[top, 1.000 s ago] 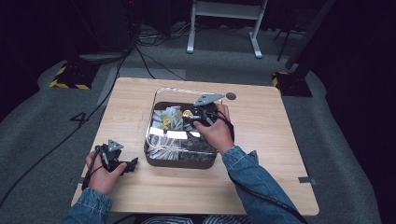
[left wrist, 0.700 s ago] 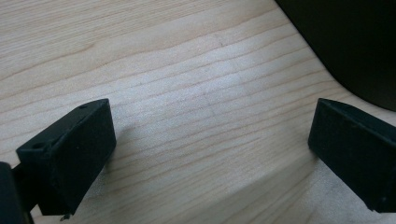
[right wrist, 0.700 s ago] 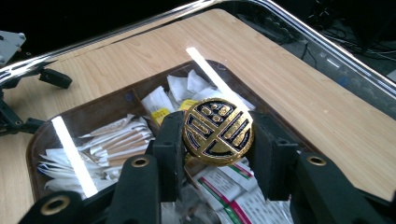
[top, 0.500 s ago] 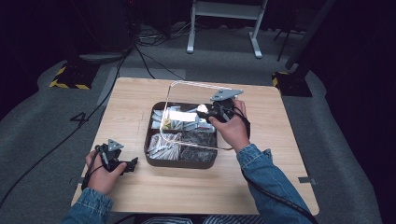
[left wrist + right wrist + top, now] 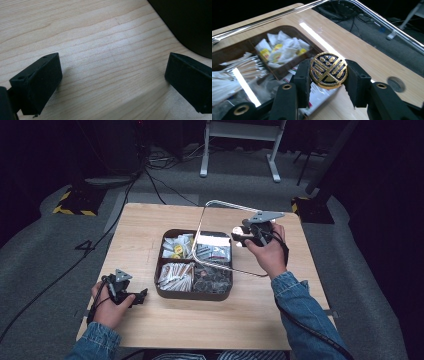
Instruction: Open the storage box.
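Gold knob [image 5: 328, 70] of clear lid [image 5: 220, 240] pinched between right tongs [image 5: 328, 75], left tongs [image 5: 112, 82] spread on table [image 5: 100, 50].

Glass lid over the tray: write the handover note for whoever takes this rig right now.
Right claw: shut on the gold-and-black round knob of the glass lid, holding it tilted above the tray's right half.
Left claw: open, holding nothing, low over the wooden table at the tray's near-left corner.
Dark four-compartment tray: mid-table, with sachets and packets inside.
Done: lid is off the tray.
Left: probably set the lid down on bare tabletop, then release.
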Demonstrator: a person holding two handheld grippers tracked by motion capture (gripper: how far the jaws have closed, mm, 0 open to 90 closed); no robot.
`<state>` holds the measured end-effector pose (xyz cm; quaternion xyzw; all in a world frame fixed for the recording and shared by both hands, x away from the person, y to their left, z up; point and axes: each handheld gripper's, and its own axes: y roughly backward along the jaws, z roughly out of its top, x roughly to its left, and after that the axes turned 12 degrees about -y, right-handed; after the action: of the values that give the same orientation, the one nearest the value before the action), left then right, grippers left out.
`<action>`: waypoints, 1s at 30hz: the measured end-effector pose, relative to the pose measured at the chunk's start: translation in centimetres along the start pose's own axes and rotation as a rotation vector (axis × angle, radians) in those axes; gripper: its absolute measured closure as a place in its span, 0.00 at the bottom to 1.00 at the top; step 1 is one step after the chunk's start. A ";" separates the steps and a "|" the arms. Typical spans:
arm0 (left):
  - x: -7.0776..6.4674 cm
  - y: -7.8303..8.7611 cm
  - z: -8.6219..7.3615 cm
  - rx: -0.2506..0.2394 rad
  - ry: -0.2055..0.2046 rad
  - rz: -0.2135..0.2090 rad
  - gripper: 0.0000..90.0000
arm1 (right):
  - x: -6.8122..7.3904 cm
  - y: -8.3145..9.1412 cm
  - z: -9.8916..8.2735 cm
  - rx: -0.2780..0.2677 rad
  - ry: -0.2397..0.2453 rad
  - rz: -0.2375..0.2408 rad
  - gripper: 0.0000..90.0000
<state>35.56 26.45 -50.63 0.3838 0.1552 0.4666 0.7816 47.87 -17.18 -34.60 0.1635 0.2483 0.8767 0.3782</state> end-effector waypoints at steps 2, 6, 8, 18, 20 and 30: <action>0.0 0.0 0.0 0.001 0.001 0.000 0.02 | -1.1 0.8 -0.4 -0.007 -0.014 -0.024 0.65; 0.0 0.0 0.0 0.001 0.000 0.000 0.02 | -2.4 1.5 -0.8 -0.008 -0.030 -0.045 0.65; 0.0 0.0 0.0 0.001 0.000 0.000 0.02 | -3.3 2.0 -1.1 -0.011 -0.043 -0.056 0.65; 0.1 0.0 0.0 -0.001 -0.006 -0.010 0.02 | -6.0 3.4 -2.5 -0.009 -0.087 -0.097 0.65; 0.1 0.0 0.0 -0.001 -0.006 -0.010 0.02 | -6.6 3.7 -2.9 -0.007 -0.098 -0.105 0.65; 0.2 0.0 0.0 -0.002 -0.019 -0.018 0.02 | -9.7 4.8 -4.8 0.005 -0.148 -0.157 0.65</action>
<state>35.70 26.63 -50.64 0.3861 0.1507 0.4560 0.7876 49.21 -28.69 -36.83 0.2088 0.2341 0.8292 0.4626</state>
